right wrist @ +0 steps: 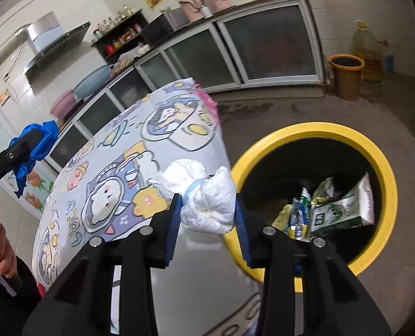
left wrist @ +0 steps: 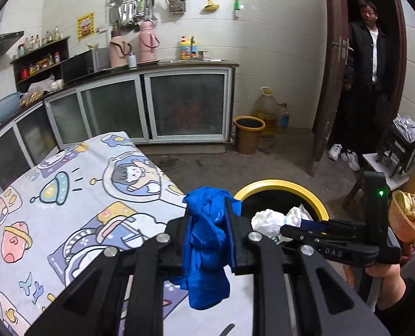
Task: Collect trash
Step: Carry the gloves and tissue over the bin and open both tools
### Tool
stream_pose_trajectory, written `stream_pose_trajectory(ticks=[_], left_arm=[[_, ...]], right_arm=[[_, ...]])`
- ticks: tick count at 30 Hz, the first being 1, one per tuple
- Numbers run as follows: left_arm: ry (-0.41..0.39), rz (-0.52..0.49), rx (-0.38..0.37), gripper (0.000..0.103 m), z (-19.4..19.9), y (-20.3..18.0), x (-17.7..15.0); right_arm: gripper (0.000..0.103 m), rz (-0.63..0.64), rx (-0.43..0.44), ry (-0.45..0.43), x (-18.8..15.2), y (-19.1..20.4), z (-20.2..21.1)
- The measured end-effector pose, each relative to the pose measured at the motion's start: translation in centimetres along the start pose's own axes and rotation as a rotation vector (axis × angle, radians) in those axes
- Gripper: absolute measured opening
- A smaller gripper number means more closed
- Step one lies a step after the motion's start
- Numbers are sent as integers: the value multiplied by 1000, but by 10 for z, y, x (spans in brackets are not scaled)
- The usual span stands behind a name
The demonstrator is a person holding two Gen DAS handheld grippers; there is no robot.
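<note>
Left tool point(left wrist: 207, 240) clamped on one blue bag point(left wrist: 207, 240), held over the edge of the cartoon-print surface point(left wrist: 67, 196). Right tool point(right wrist: 207, 212) clamped on one white wad point(right wrist: 207, 204), at the rim of the one yellow bin point(right wrist: 386, 168) beside the surface. Bin holds one green-white carton point(right wrist: 344, 210), wrappers, count unclear.

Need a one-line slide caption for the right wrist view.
Right gripper carries a crumpled white wad toward the yellow-rimmed bin.
</note>
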State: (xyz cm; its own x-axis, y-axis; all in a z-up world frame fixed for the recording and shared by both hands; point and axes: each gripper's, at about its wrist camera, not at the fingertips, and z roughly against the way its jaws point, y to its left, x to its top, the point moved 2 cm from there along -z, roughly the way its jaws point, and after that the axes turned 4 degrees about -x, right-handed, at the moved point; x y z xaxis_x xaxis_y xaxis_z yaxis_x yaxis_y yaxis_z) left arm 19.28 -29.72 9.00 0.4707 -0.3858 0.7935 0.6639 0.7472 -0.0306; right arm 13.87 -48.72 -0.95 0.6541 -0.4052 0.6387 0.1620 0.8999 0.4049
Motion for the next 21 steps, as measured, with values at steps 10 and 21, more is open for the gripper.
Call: stream_pose_trajectory(ticks=[10, 21], left_arm=[[23, -40, -36, 18, -24, -25, 7], [35, -69, -44, 18, -42, -36, 8]], right_arm=[[35, -49, -72, -42, 3, -39, 16], [35, -103, -113, -70, 4, -70, 25]])
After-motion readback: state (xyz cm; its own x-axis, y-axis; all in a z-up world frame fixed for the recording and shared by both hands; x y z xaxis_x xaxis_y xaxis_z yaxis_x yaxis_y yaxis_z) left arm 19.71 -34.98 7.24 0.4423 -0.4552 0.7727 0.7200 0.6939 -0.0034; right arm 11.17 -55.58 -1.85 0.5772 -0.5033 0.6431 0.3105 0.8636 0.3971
